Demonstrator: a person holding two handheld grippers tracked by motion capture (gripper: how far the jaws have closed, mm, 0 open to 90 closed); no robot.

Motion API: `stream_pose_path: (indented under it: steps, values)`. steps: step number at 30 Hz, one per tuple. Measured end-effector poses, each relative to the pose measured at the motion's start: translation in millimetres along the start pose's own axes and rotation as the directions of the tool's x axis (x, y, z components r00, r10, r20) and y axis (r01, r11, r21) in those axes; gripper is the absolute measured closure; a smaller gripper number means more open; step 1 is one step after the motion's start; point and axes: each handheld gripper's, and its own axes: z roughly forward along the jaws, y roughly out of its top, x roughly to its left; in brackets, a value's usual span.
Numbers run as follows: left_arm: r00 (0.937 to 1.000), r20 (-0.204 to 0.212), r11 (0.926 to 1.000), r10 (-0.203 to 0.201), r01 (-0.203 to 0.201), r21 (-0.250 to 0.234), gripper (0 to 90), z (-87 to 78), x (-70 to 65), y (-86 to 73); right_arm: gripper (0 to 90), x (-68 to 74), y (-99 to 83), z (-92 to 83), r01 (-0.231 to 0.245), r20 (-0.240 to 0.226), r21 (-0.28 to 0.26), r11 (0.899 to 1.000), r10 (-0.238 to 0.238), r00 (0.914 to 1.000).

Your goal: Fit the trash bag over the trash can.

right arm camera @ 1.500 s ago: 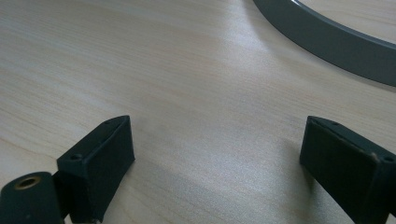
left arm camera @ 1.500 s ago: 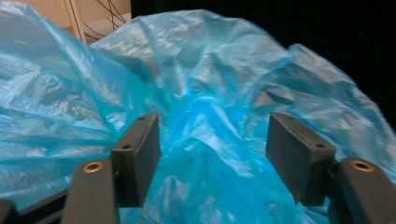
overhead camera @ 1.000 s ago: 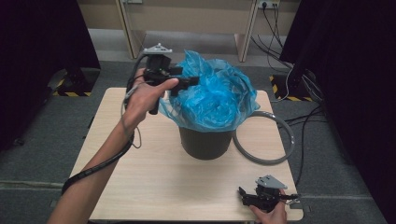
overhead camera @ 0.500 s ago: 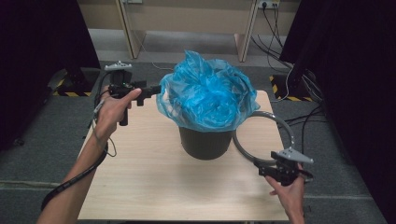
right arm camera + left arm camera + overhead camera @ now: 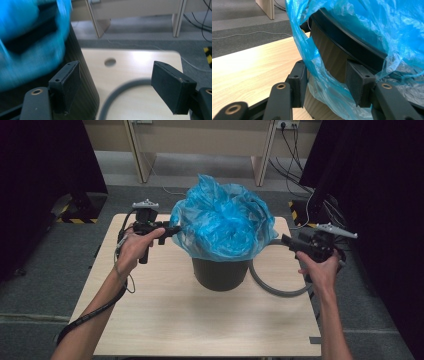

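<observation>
A black bin stands mid-table with a crumpled blue plastic bag bulging out of it and draping over its rim. My left gripper is at the bag's left edge. In the left gripper view its jaws have just been closing and straddle the hanging bag film and bin rim. A wide gap remains between the pads, and they do not pinch the film. My right gripper hovers right of the bin, open and empty, its jaws slightly narrower than a second ago.
A grey ring lies flat on the wooden table right of the bin, below the right gripper. A small round hole marks the tabletop. Black curtains hang on both sides, with cables on the floor behind.
The left hand came down and settled at the bag's lower left edge, jaws narrower. The right hand rose from the table's front right corner to beside the bin.
</observation>
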Motion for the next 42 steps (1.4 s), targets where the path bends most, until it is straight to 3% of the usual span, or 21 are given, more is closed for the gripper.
stream_pose_path:
  steps: [5, 7, 11, 14, 15, 16, 19, 22, 31, 34, 36, 42]
  values:
    - [0.9991, 0.042, 1.0, -0.002, 0.002, 0.002, 62.3, 4.9, -0.7, -2.2, 23.7, 14.4, 35.3, 2.5, 0.027, -0.043, -0.044, 0.999, -0.029, 0.9987]
    - [0.9989, 0.047, 1.0, 0.003, -0.003, -0.001, 66.2, 5.5, -1.6, -2.2, 23.9, 21.3, 45.3, 5.9, 0.014, -0.067, -0.054, 0.998, -0.017, 0.9976]
    - [0.9986, 0.051, 0.9999, 0.017, -0.017, 0.002, 70.9, 6.4, -1.8, -2.6, 29.1, 31.7, 51.0, 24.2, 0.028, -0.067, -0.004, 1.0, -0.028, 0.9974]
    - [0.9984, 0.053, 0.9998, 0.022, -0.022, 0.004, 75.9, 8.2, -1.3, -4.7, 46.7, 32.7, 47.4, 35.7, 0.005, -0.077, -0.022, 1.0, -0.006, 0.997]
    - [0.9983, 0.055, 0.9998, 0.019, -0.019, 0.001, 77.5, 8.7, -1.2, -5.6, 56.9, 31.3, 46.5, 37.4, -0.007, -0.097, -0.013, 1.0, 0.006, 0.9952]
    - [0.998, 0.061, 0.9999, 0.014, -0.014, -0.001, 79.5, 9.3, -0.7, -6.6, 61.6, 31.1, 45.1, 39.3, -0.006, -0.104, 0.007, 1.0, 0.006, 0.9946]
    - [0.9981, 0.06, 0.9999, 0.016, -0.016, 0.002, 85.0, 11.9, 0.3, -10.4, 79.9, 32.5, 39.6, 44.3, 0.041, -0.096, 0.049, 0.998, -0.036, 0.9948]
    - [0.9988, 0.035, 0.9993, 0.034, -0.035, 0.015, 87.1, 14.9, 2.3, -16.0, 89.6, 32.0, 33.7, 48.0, 0.065, -0.077, 0.066, 0.996, -0.06, 0.9952]
    - [0.9996, -0.022, 0.9973, 0.017, -0.016, 0.072, 88.6, 41.1, 20.1, -51.6, 90.0, 19.7, -1.8, 70.8, 0.081, -0.041, 0.187, 0.979, -0.075, 0.9964]
    - [0.9968, -0.057, 0.9913, 0.055, -0.048, 0.122, 88.6, 52.9, 21.9, -64.7, 89.9, 18.6, -13.0, 79.6, 0.079, -0.039, 0.221, 0.972, -0.073, 0.9966]
    - [0.9969, -0.061, 0.9885, 0.051, -0.042, 0.145, 88.6, 61.1, 24.6, -74.2, 89.9, 18.1, -19.8, 86.0, 0.098, -0.021, 0.25, 0.963, -0.095, 0.9952]
    - [0.9963, -0.078, 0.9781, 0.035, -0.018, 0.207, 88.0, 82.7, 33.0, -103.6, 88.6, 12.5, -34.0, 99.9, 0.081, 0.011, 0.269, 0.96, -0.087, 0.9962]
